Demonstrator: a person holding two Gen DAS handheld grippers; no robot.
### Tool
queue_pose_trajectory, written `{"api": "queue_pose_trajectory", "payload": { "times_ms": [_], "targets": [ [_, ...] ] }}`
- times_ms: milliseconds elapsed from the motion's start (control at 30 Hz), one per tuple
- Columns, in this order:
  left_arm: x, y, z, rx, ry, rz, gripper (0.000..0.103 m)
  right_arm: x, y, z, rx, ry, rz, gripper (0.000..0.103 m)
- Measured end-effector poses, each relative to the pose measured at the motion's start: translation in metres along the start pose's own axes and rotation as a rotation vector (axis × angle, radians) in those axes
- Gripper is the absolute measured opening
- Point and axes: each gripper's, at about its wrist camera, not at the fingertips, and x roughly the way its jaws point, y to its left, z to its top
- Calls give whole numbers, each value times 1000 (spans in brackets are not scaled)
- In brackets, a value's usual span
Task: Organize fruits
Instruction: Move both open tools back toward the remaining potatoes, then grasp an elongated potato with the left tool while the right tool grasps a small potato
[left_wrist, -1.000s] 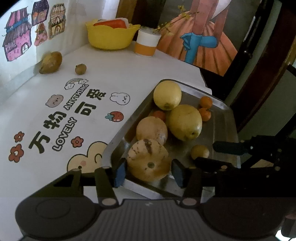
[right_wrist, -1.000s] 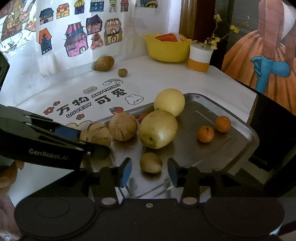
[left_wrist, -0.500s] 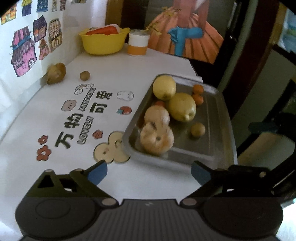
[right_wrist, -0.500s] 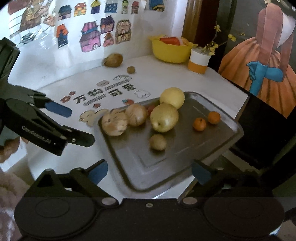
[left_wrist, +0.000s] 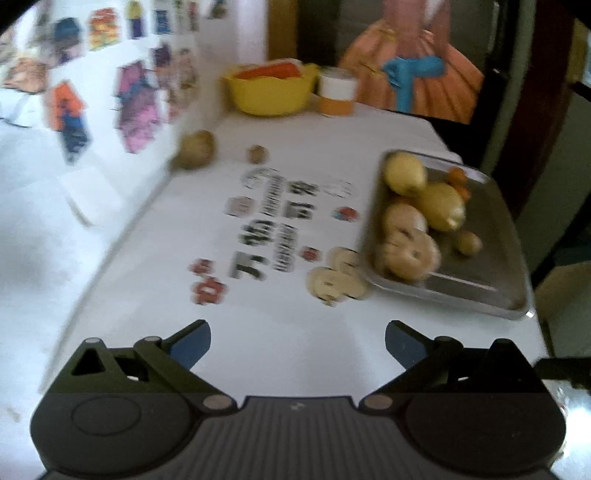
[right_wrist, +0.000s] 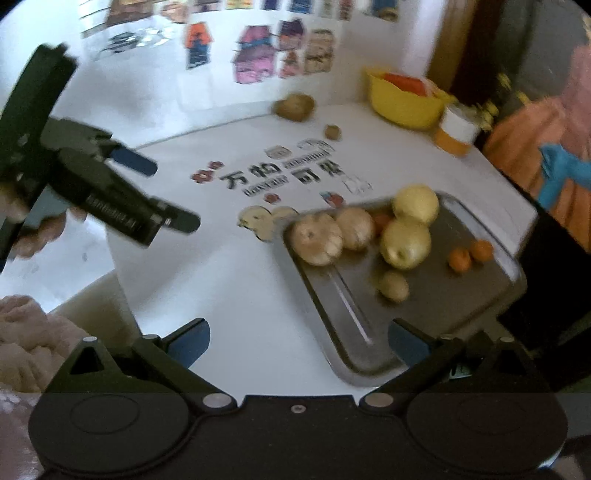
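Metal tray (right_wrist: 476, 295) sits at the counter's (right_wrist: 236, 295) right edge, at roughly 3 o'clock in the right wrist view. Contents, largest first: two yellow pears (right_wrist: 405, 242), one behind the other; two tan round fruits (right_wrist: 317, 238) touching each other along the tray's left rim; one small brownish fruit (right_wrist: 393, 285) lying apart toward the near end; two small oranges (right_wrist: 471, 254) side by side near the far right wall. A reddish item shows between the tan fruits and the pears; type cannot be told.

Yellow bowl (left_wrist: 271, 90) stands at 12 o'clock at the counter's far end, holding something orange-red. White-and-orange cup (left_wrist: 337, 96) stands just beside it.

Loose on the counter at 11 o'clock: one brown pear (left_wrist: 194, 149) against the wall, one small brown fruit (left_wrist: 257, 154) near it.

Counter is covered in white sheeting printed with cartoon motifs and lettering. Wall carries coloured house drawings (right_wrist: 255, 55). A picture of an orange dress (left_wrist: 413, 74) stands behind the cup.

Left gripper (left_wrist: 297, 341) and right gripper (right_wrist: 298, 341): fingers spread wide, empty, both clear of the tray. Both views are blurred.
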Motion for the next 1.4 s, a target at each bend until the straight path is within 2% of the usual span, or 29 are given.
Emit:
{"api": "queue_pose_trajectory", "payload": {
  "times_ms": [300, 433, 600, 900, 1400],
  "targets": [
    [-10, 45, 36, -71, -71, 155, 102, -17, -3, 69, -123, -111, 19, 102],
    [-7, 58, 57, -120, -108, 186, 102, -19, -15, 103, -162, -183, 18, 102],
    [12, 62, 81, -186, -122, 215, 102, -7, -32, 135, -211, -230, -9, 102],
    [64, 68, 111, -280, -132, 206, 102, 43, -65, 167, -226, -213, 8, 102],
    [164, 101, 140, -438, -174, 162, 102, 177, -94, 207, -305, -120, 113, 101]
  ]
}}
